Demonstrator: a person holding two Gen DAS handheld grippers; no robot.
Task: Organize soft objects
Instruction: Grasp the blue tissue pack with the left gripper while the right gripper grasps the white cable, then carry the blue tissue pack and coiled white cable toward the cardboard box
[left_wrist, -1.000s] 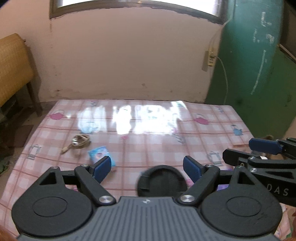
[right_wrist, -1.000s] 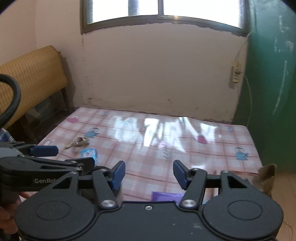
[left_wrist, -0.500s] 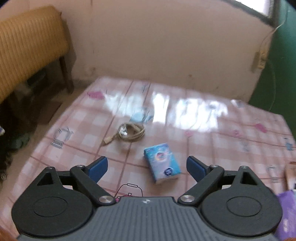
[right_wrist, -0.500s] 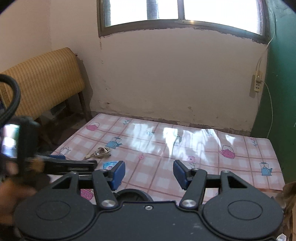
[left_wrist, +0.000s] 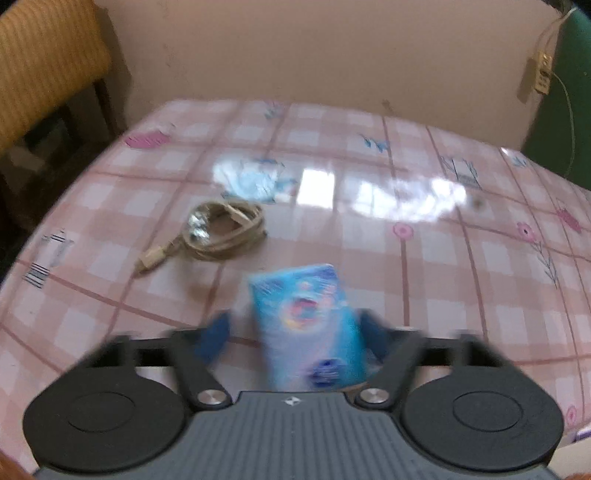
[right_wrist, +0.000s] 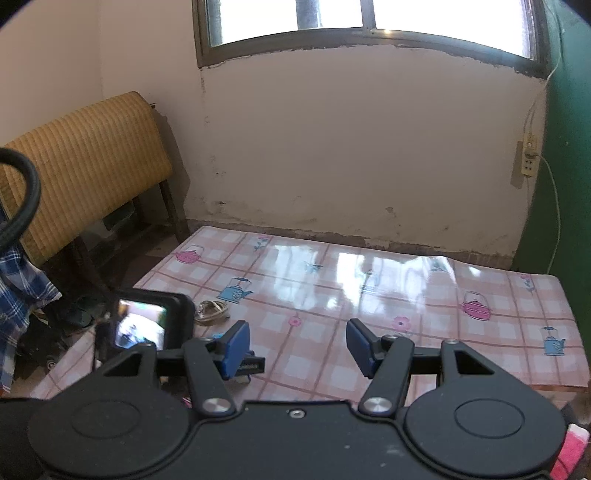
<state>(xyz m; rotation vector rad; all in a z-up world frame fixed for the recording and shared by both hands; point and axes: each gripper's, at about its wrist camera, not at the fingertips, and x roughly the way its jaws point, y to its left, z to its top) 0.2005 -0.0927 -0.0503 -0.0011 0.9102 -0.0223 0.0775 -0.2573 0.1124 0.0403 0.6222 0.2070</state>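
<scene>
Left gripper (left_wrist: 295, 332) is closing around the blue tissue pack (left_wrist: 308, 328) at lower centre; right gripper (right_wrist: 297, 347) is hovering spread, empty, over the checked tablecloth (right_wrist: 424, 295).

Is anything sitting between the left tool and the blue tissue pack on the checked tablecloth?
Nothing visible. The blue tissue pack already lies between the closing jaws of the left tool. The coiled cable lies beyond it on the tablecloth, out of the way.

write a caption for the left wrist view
Left gripper closing around a blue tissue pack on the checked tablecloth, coiled cable beyond.
</scene>
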